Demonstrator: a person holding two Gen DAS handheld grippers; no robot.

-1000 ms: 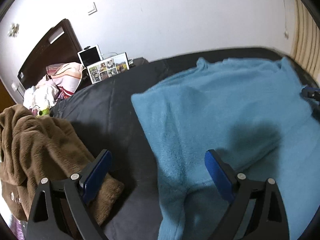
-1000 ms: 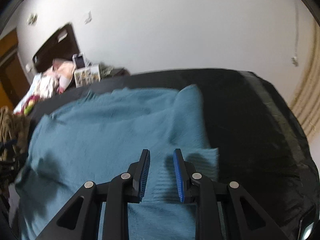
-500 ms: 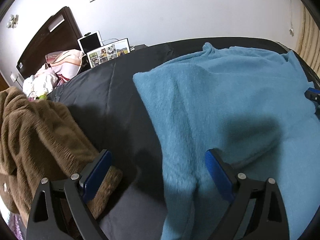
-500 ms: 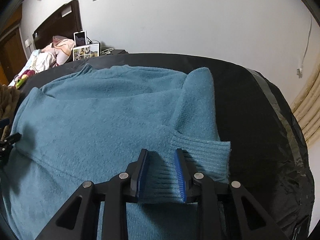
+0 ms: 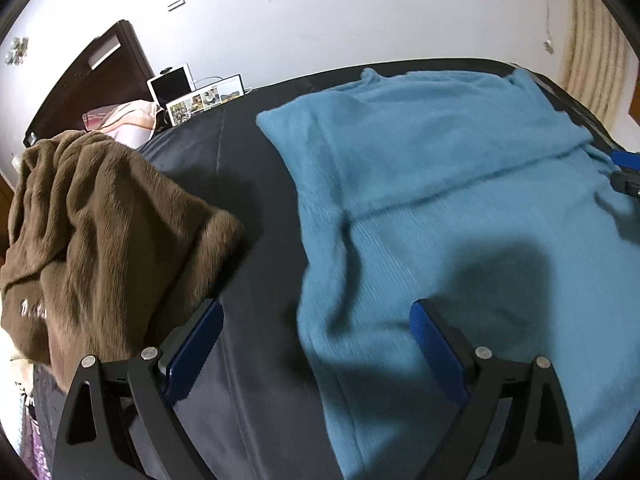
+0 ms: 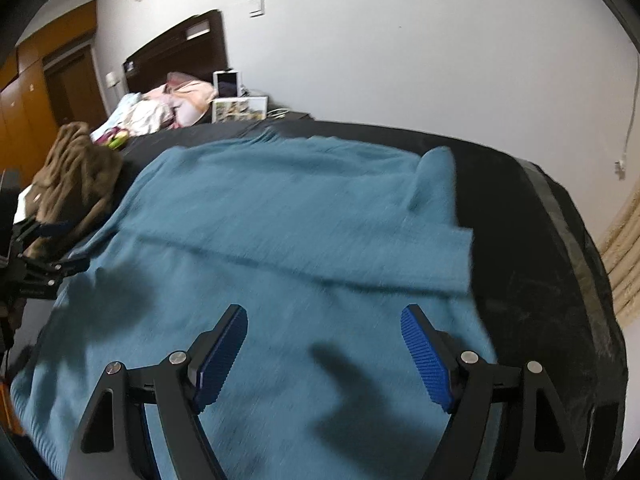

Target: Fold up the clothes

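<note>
One brown garment point(image 5: 100, 232) shows illegible white lettering.

The left gripper point(image 5: 316, 344) has two black plastic fingers with see-through triangle holes in their frames. Each finger wears a flat blue pad point(image 5: 438, 354) with tiny bumps, and round silver screws point(image 5: 149, 353) sit on the joints. The right gripper point(image 6: 324, 354) looks just the same, black with bumpy blue pads and shiny screws.

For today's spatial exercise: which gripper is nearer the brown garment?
Left. The left gripper hangs beside the brown garment; the right gripper, jaws opening, hangs over the blue sweater, farther off.
</note>
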